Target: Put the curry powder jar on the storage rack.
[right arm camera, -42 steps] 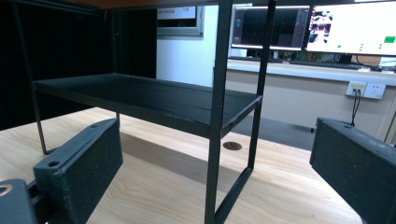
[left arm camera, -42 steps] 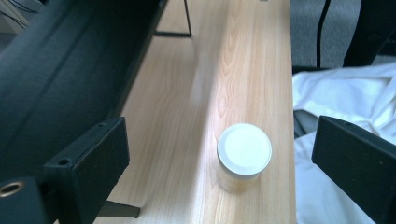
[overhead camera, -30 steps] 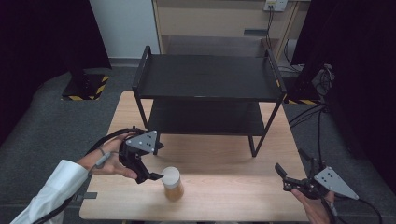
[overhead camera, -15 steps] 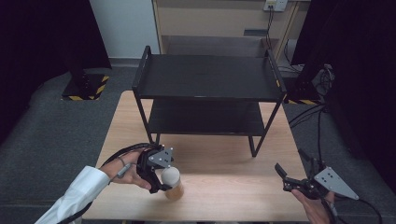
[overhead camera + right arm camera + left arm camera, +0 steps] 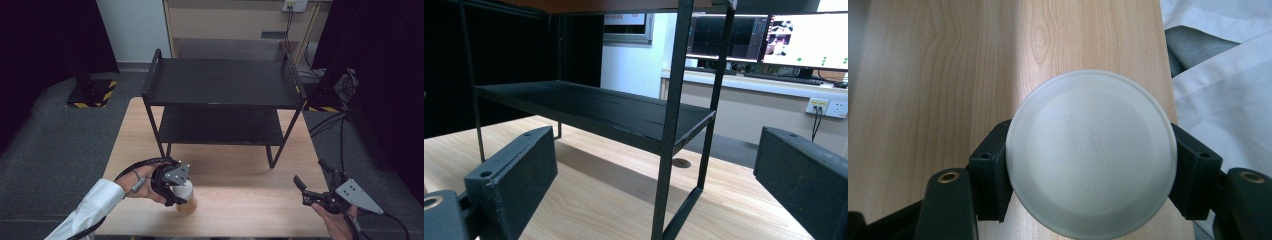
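White plastic marks the lid of a small jar (image 5: 185,197) that stands near the front edge of the wooden table (image 5: 235,175), at about seven o'clock from the table's middle. The left gripper (image 5: 176,192) is clenched on this jar: in the left gripper view the round lid (image 5: 1091,156) sits between the two black jaws, each pressing against its side, with pale wood grain beneath and a white sleeve (image 5: 1223,75) at two o'clock. From the high view, the person's left hand (image 5: 142,180) holds that gripper from nine o'clock, a cable looping over the wrist. At about four o'clock, near the table's front right corner, the right gripper (image 5: 312,185) rests in the right hand (image 5: 336,224), released, its jaws spread wide apart with nothing between them. Farther back, toward twelve o'clock, a black two-tier metal shelf rack (image 5: 220,95) stands on the table; the right gripper view looks along its lower shelf (image 5: 594,112) past a slim black leg (image 5: 669,150). Beyond it, monitors (image 5: 769,42) glow at one o'clock above a wall socket (image 5: 824,107).
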`<state>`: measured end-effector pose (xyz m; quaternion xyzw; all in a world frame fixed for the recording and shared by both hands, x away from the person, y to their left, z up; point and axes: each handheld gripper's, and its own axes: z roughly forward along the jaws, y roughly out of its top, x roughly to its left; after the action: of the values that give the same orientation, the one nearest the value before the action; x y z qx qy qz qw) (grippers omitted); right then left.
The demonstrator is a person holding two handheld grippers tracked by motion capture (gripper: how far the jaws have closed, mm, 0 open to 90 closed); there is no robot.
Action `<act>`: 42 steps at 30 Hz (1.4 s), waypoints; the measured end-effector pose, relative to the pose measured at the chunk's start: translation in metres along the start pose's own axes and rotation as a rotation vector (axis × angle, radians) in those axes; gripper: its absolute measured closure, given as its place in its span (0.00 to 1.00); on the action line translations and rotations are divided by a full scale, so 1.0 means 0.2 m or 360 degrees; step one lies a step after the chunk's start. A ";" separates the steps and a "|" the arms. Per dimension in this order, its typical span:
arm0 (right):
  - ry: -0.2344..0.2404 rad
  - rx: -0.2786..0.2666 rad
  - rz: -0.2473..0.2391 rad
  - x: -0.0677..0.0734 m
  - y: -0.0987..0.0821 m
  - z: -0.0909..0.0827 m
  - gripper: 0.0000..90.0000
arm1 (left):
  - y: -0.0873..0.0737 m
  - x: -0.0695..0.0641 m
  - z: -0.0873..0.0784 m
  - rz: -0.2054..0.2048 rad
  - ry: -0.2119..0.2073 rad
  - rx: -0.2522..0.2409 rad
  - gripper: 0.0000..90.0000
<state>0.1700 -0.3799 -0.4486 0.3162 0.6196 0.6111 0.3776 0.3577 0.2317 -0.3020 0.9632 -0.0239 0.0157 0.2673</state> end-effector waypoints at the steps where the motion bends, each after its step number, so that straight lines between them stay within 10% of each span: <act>1: 0.0005 -0.0004 0.0000 0.00 0.00 0.00 0.04 | 0.00 0.00 0.00 -0.0008 -0.0002 -0.0012 0.35; 14: -0.0001 -0.0017 -0.0003 0.00 0.00 0.00 0.04 | 0.14 0.01 -0.18 0.0036 0.0000 -0.0114 0.36; 25: 0.0045 -0.0046 -0.0007 -0.01 -0.01 0.00 0.03 | 0.58 0.07 -0.81 0.0040 0.0052 -0.0217 0.36; 42: 0.0053 -0.0050 -0.0017 -0.01 -0.01 0.00 0.04 | 0.94 0.23 -1.41 -0.0150 0.0259 -0.0264 0.35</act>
<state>0.1712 -0.3815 -0.4503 0.2969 0.6177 0.6239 0.3755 0.3891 0.2139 0.0377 0.9334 0.0418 0.0793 0.3475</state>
